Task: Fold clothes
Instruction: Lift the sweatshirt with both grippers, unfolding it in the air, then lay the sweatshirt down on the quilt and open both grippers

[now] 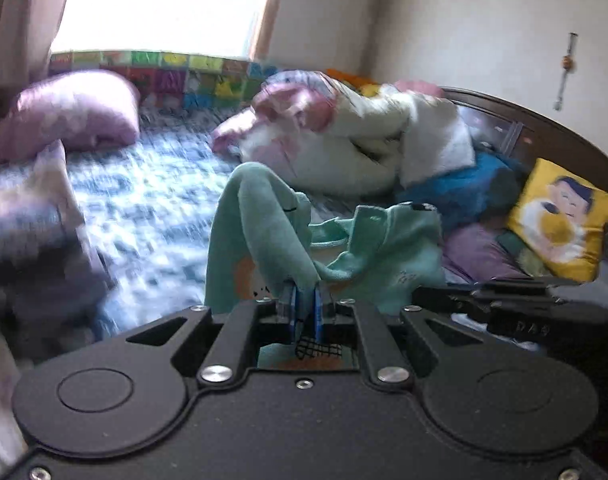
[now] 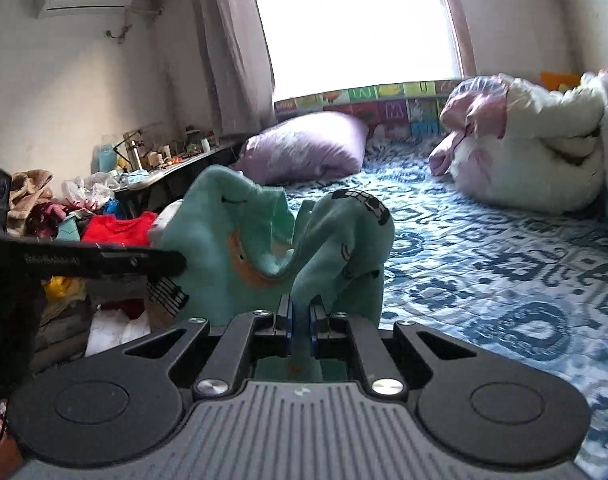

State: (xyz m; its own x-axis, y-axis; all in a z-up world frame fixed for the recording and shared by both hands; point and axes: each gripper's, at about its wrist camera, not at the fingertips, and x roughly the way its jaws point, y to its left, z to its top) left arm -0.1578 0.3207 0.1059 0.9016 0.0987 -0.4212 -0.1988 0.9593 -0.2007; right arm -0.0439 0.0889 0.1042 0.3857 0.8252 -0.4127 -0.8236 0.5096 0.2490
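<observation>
We hold one mint-green garment (image 2: 239, 236) bunched in the air above the bed (image 2: 484, 264), each gripper's jaws clamped on a fold of it: left gripper (image 1: 305, 304), right gripper (image 2: 301, 314). Open patterned bedspread lies beyond, between one purple pillow (image 2: 304, 148) and one heaped quilt (image 2: 520, 152). Motion blur smears the left view.

The left gripper (image 1: 306, 304) has a matte black body, two round discs, silver screws and blue pads (image 1: 291, 307). The right gripper (image 2: 301, 312) looks alike, with a grey ribbed plate and blue pads (image 2: 312, 320).
</observation>
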